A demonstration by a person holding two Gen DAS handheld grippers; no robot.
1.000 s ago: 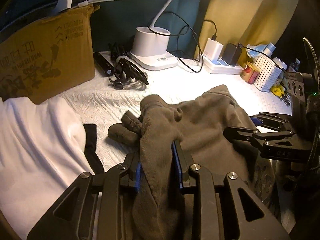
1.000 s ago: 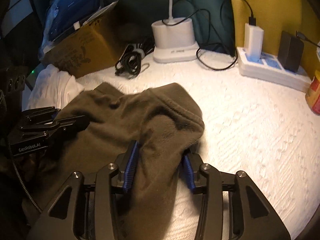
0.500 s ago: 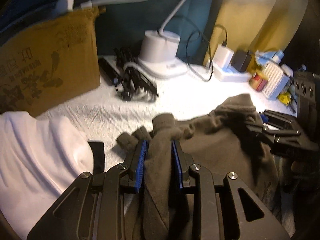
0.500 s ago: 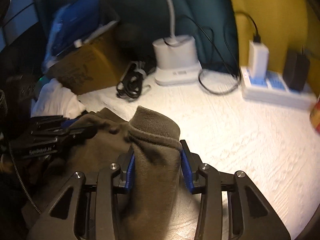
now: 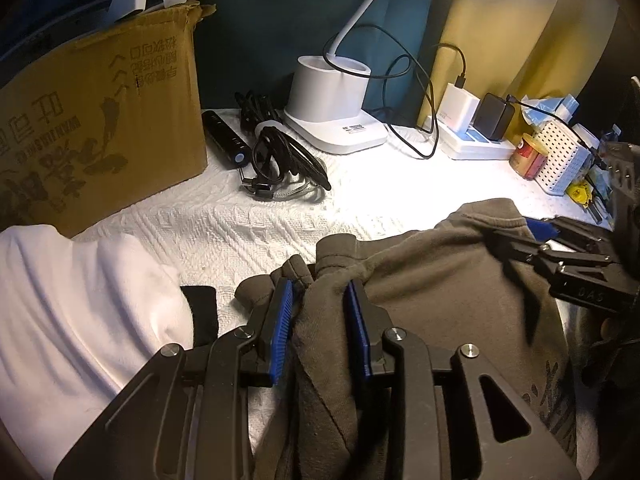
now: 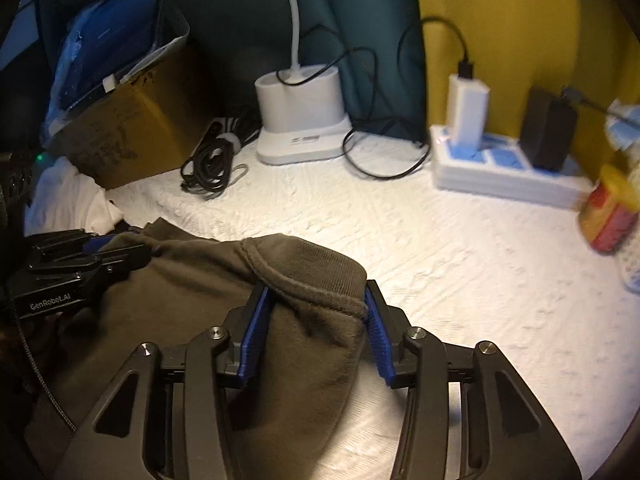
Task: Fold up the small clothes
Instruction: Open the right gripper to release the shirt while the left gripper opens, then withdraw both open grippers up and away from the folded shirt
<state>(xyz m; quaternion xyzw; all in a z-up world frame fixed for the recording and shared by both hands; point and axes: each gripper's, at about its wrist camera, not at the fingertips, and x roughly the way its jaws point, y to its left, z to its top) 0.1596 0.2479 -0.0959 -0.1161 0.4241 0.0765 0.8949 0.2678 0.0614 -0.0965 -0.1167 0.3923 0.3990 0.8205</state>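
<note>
An olive-brown garment (image 5: 440,300) lies bunched on the white textured cover, and both grippers hold its far edge. In the left wrist view my left gripper (image 5: 319,282) has a thick fold of it between its blue pads, and the jaws are opening slightly. My right gripper (image 6: 316,285) has the ribbed hem (image 6: 320,280) of the garment (image 6: 192,280) filling the space between its pads, and its jaws are also opening slightly. The two grippers sit side by side, a garment's width apart. Each appears in the other's view: right gripper (image 5: 560,256), left gripper (image 6: 100,252).
A white garment (image 5: 80,300) lies at the left by a cardboard box (image 5: 100,120). Along the back stand a coiled black cable (image 5: 280,160), a white lamp base (image 5: 332,108), a power strip (image 5: 472,144) with chargers, a red tin (image 5: 530,156) and a white perforated basket (image 5: 560,164).
Both grippers have drawn the garment's far edge back toward the near side, so it now lies bunched rather than spread. More bare white cover shows beyond it.
</note>
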